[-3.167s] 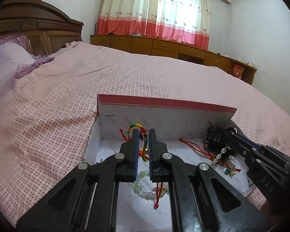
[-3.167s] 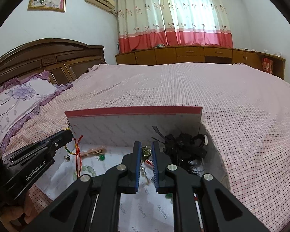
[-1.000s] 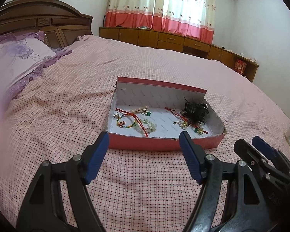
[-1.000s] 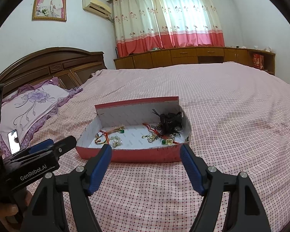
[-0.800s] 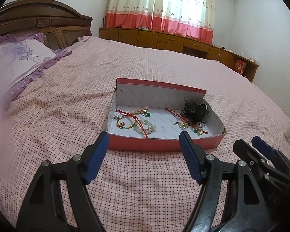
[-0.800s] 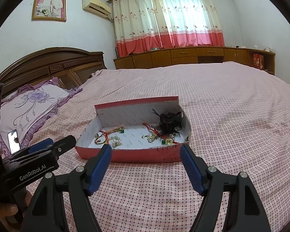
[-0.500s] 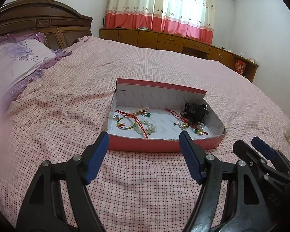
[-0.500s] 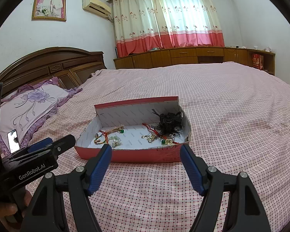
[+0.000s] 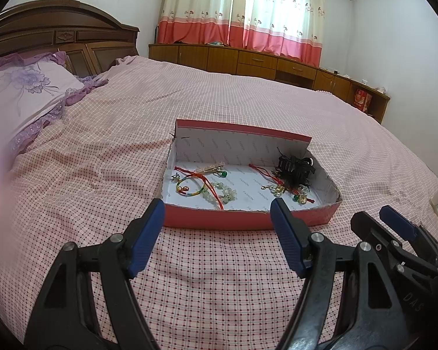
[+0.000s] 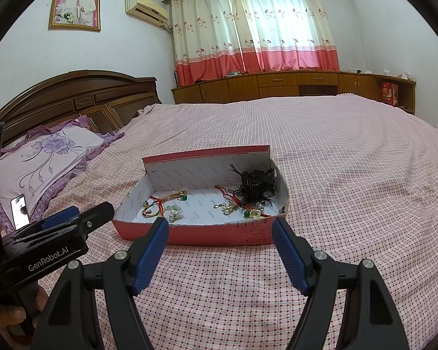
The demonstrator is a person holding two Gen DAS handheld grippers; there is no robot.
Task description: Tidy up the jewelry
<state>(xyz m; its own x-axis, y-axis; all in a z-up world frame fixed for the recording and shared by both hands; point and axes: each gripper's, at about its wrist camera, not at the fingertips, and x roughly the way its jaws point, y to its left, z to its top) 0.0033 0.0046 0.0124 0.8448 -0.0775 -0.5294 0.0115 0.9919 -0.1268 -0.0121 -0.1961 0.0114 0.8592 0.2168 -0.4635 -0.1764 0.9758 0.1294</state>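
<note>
Nearest the lens, the left gripper (image 9: 217,217) is released, its blue-padded fingers (image 9: 146,237) spread wide over the checked bedspread (image 9: 102,175) and holding nothing. The right gripper (image 10: 220,233) is likewise released and empty, fingers (image 10: 289,252) wide apart, short of the box. In the left wrist view the right gripper appears at lower right; in the right wrist view the left gripper appears at lower left, beside the box's left corner.

Just beyond both sets of fingertips lies the box (image 9: 248,218), a shallow red tray with white lining, resting on the bedspread near the middle of the bed. Its long axis runs left to right across both views; its low front wall faces the grippers, and a taller flap (image 9: 239,145) stands upright along the far side. The right end wall curves outward.

Inside, the jewelry falls in two groups, apart. Left: a multicoloured bracelet (image 9: 189,188), a red cord (image 9: 210,186), pale green beads (image 9: 224,191) and a gold clip (image 9: 211,170). Right: a black tangle (image 9: 295,170) against the far right corner, with a second red cord (image 9: 262,172) and small gold and green pieces (image 9: 299,198) before it.

Open bedspread surrounds the box on every side. Farther off, a pillow (image 10: 43,157) at left, the headboard (image 10: 81,99), then low cabinets (image 10: 277,86) and curtains (image 10: 254,29).
</note>
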